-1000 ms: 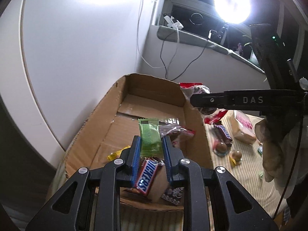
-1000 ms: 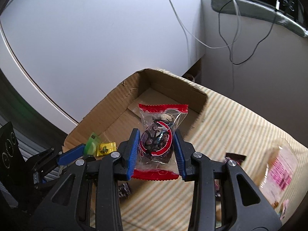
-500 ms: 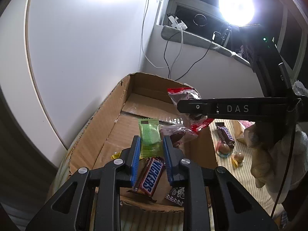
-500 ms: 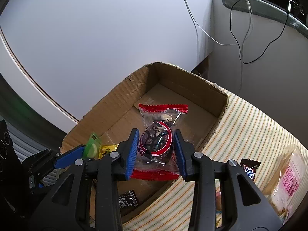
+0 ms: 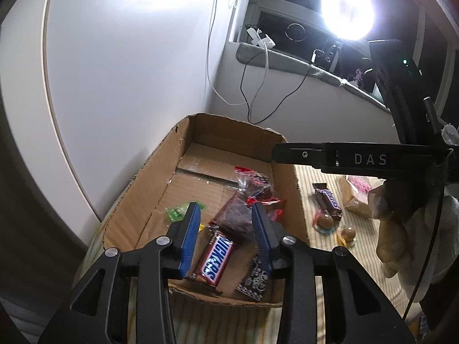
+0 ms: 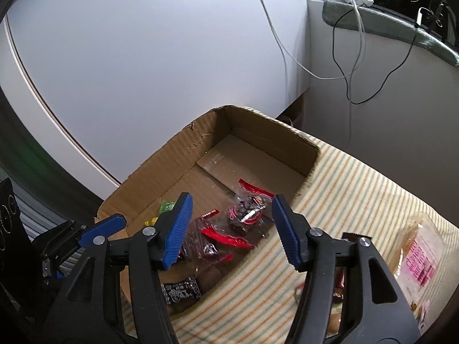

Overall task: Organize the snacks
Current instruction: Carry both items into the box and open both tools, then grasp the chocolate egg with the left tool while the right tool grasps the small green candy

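A clear red-edged snack packet (image 6: 247, 215) lies on the floor of the open cardboard box (image 6: 183, 154), just below and between the blue pads of the right gripper (image 6: 229, 226), touching neither. That gripper tilts steeply down over the box's right side, its jaws opening with nothing between them. A second red-edged packet (image 6: 213, 243) lies beside the first, toward the near wall. The left gripper (image 5: 225, 236) also slants down into the box from the near end, its jaws opening and empty; the green candy wrapper (image 5: 179, 211) rests on the cardboard just beyond its left pad. Under its fingers lie a Snickers bar (image 5: 216, 259) and a black patterned sachet (image 5: 254, 282) against the near wall. Outside the box, on the striped cloth (image 6: 358, 183), sit a dark chocolate bar (image 5: 328, 202), two round wrapped chocolates (image 5: 325, 223) and a pink-printed packet (image 6: 421, 261).
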The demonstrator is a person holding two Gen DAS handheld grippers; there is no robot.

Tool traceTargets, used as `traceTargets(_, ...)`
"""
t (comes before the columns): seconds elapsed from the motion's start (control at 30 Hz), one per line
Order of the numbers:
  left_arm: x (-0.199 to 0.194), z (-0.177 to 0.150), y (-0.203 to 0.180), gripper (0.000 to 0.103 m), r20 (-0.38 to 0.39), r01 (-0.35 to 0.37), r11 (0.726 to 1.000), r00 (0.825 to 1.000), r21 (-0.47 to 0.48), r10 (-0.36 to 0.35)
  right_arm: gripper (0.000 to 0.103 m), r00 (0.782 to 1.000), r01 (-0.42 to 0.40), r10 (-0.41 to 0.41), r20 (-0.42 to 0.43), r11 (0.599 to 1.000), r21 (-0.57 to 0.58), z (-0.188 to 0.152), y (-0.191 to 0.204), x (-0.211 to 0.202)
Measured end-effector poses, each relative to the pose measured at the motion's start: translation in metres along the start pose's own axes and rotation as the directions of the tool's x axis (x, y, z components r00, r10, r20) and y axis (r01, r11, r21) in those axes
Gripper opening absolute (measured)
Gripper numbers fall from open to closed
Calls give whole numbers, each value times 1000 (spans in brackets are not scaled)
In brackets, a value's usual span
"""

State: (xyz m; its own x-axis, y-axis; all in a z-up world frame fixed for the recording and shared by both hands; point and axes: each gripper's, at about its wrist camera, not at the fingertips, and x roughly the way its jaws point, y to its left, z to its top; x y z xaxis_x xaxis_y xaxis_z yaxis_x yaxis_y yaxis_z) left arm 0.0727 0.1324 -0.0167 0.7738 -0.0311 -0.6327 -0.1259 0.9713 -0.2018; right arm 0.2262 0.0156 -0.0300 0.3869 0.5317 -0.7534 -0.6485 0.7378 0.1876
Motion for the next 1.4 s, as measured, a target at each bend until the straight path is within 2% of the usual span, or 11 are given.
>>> traceTargets(0.43,-14,-7,-42,36,2,83,996,997,45,-83,61,997,65,-66,50,998,22,-34,-35,-58)
traceTargets(0.47,-14,-9,-47,36,-1,92,994,996,51,-93,64,996,73,-75,51,997,27,-39,-39,-62)
traceTargets(0.5,-14,-10,-52,36,-4,101,993,995,56,-101,72,995,82,-84,52,996,32,-43,-43,-67)
traceTargets(0.57,-14,-13,-62,43,-12,117,991,993,65,-116,78,992,103,-106,64,994,45,-53,-54,-79)
traceTargets(0.6,-14,-15,-67,51,-15,124,990,992,68,-123,82,991,115,-119,68,992,50,-58,-58,-84)
traceTargets(0.67,-12,-18,-77,54,-28,149,986,989,79,-147,85,986,146,-150,72,987,64,-69,-70,-95)
traceTargets(0.77,-7,-24,-94,55,-53,175,979,984,105,-170,85,978,192,-197,66,978,83,-86,-88,-110)
traceTargets(0.97,7,-34,-121,55,-102,211,968,975,136,-199,85,970,234,-239,39,967,103,-123,-113,-132)
traceTargets(1.17,31,-37,-139,55,-153,243,960,963,141,-221,85,969,244,-246,15,966,82,-158,-113,-137)
traceTargets(1.4,54,-38,-153,52,-196,267,952,952,149,-236,85,974,226,-226,-19,972,65,-192,-100,-124)
